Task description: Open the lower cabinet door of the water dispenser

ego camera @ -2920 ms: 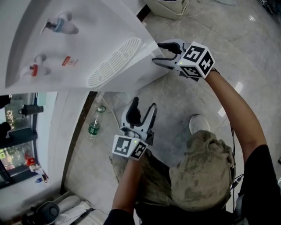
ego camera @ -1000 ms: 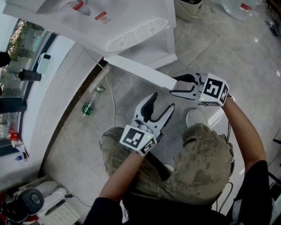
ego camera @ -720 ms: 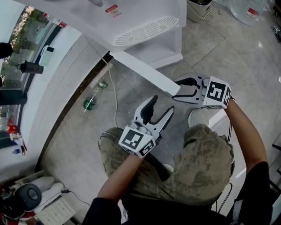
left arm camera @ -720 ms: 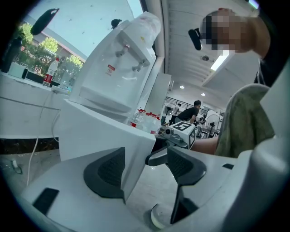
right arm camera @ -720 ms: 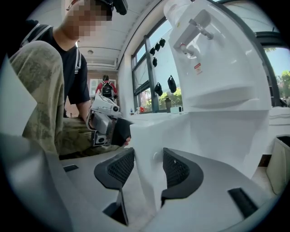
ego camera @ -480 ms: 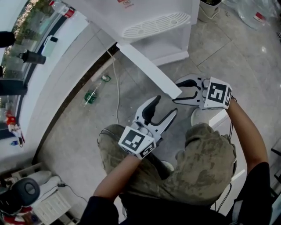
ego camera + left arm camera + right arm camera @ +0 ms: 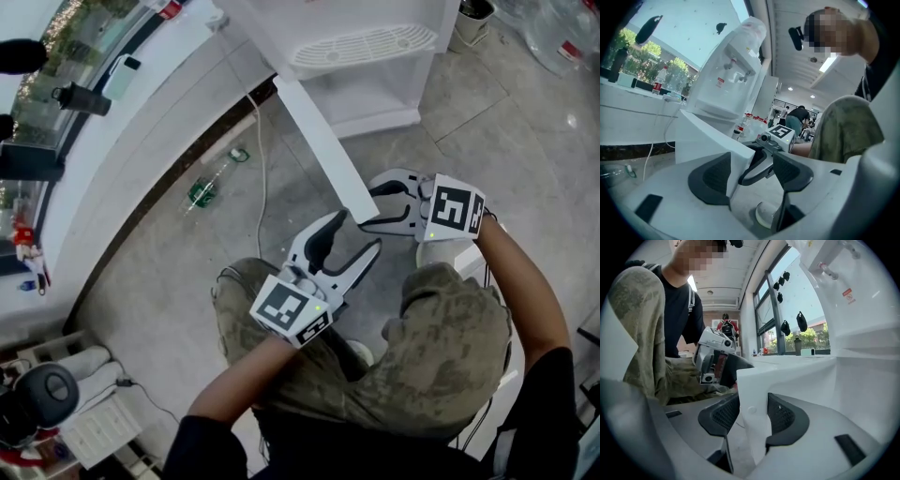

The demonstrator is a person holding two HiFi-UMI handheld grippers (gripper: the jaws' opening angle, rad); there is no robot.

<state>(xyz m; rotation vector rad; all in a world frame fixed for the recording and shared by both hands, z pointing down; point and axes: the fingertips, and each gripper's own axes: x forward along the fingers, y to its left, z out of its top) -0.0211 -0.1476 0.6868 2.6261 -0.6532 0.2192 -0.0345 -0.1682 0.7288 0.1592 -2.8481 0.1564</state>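
Observation:
The white water dispenser (image 7: 366, 42) stands at the top of the head view, and its lower cabinet (image 7: 375, 94) shows open. The white cabinet door (image 7: 323, 155) stands swung out toward me. My right gripper (image 7: 367, 208) holds the door's free end. In the right gripper view the door edge (image 7: 752, 380) sits between both dark pads, and the jaws are closing on it. My left gripper (image 7: 354, 234) hangs open just below the door's end. In the left gripper view the door corner (image 7: 705, 140) lies beside the left pad (image 7: 715, 176), with nothing gripped.
A green bottle (image 7: 202, 192) and a white cable (image 7: 258, 141) lie on the stone floor by the long white ledge (image 7: 122, 122). My knees and a white shoe (image 7: 441, 253) are directly under the grippers. A bin (image 7: 469, 19) stands right of the dispenser.
The door has swung further out from the dispenser, its free end coming toward me. The right gripper moved with it, and the left gripper followed close beneath.

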